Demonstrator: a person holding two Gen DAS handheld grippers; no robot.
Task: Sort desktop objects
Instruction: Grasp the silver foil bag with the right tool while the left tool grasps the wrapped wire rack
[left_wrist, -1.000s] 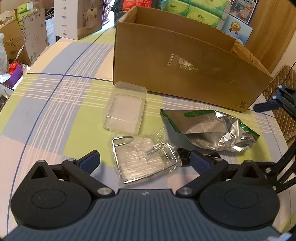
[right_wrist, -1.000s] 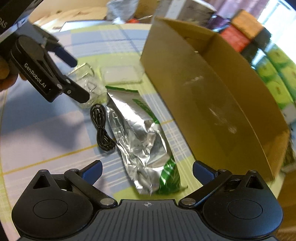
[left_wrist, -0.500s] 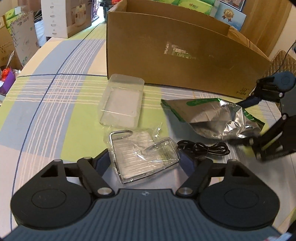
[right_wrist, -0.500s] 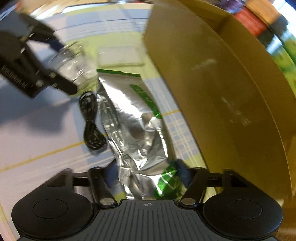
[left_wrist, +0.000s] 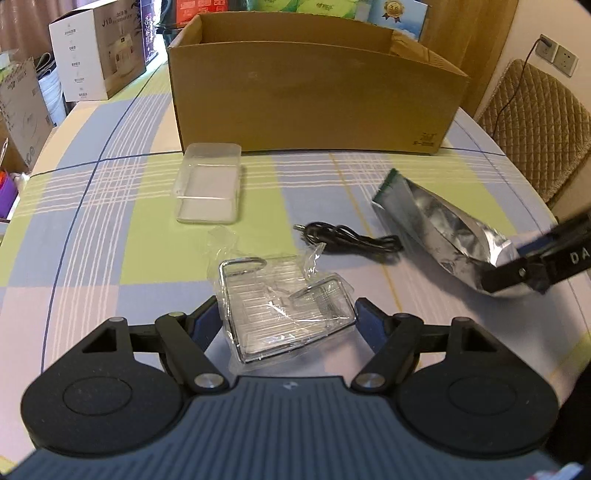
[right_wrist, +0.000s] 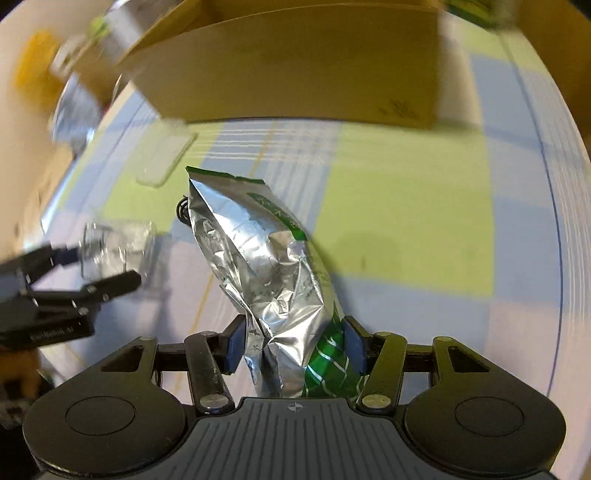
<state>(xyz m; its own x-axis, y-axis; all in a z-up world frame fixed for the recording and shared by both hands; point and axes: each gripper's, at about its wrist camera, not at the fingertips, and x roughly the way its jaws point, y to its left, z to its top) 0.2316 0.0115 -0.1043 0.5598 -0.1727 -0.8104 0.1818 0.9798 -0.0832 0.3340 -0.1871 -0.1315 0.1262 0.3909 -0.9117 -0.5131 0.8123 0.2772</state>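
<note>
The right gripper (right_wrist: 293, 345) clamps the foil bag (right_wrist: 273, 280) above the table (left_wrist: 110, 206) near its right edge. The left gripper (left_wrist: 286, 317) pinches the wrapped wire rack (left_wrist: 284, 306) mid-table. Open cloth separates both from the cardboard box (left_wrist: 314, 96) at the far edge.

1 cardboard box (left_wrist: 314, 96) | 1 foil bag (right_wrist: 273, 266) | 1 cable (left_wrist: 351, 240) | 1 clear tray (left_wrist: 208, 192) | apparently 1 bagged rack (left_wrist: 284, 310)

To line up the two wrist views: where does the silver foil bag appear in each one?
Left wrist: foil bag at right, its far end clamped by the right gripper.
Right wrist: foil bag at centre, running up from between the pads.
Shared landmark: cardboard box, behind it in both.
</note>
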